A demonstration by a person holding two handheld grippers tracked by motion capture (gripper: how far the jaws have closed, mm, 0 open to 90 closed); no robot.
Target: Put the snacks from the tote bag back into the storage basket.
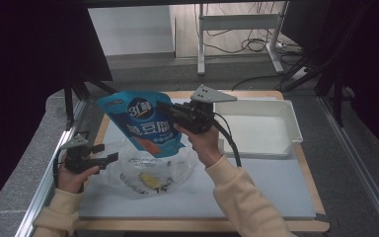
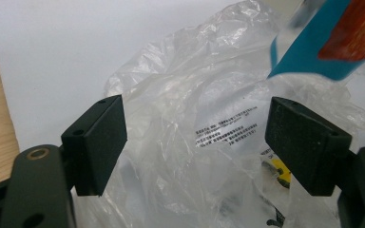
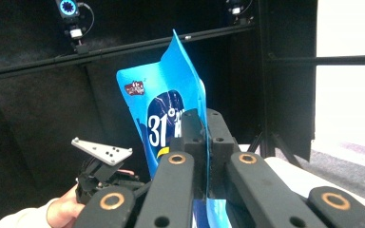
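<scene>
A blue snack pouch [image 1: 143,122] with white lettering hangs in the air over the table's middle, and my right gripper [image 1: 167,110] is shut on its right edge. In the right gripper view the pouch [image 3: 164,107] stands upright, pinched between the two black jaws [image 3: 204,142]. Below it lies a crumpled clear plastic bag [image 1: 153,173] with something yellow inside. My left gripper [image 1: 106,153] is open at the bag's left side. In the left gripper view its jaws stand wide apart with the clear bag [image 2: 195,133] between them, and the pouch's lower corner [image 2: 313,42] hangs at the upper right.
A white tray [image 1: 288,136] stands at the back right of the white mat [image 1: 266,187]. The mat rests on a wooden board [image 1: 311,182]. Dark curtains and frame rails close in the left and right sides.
</scene>
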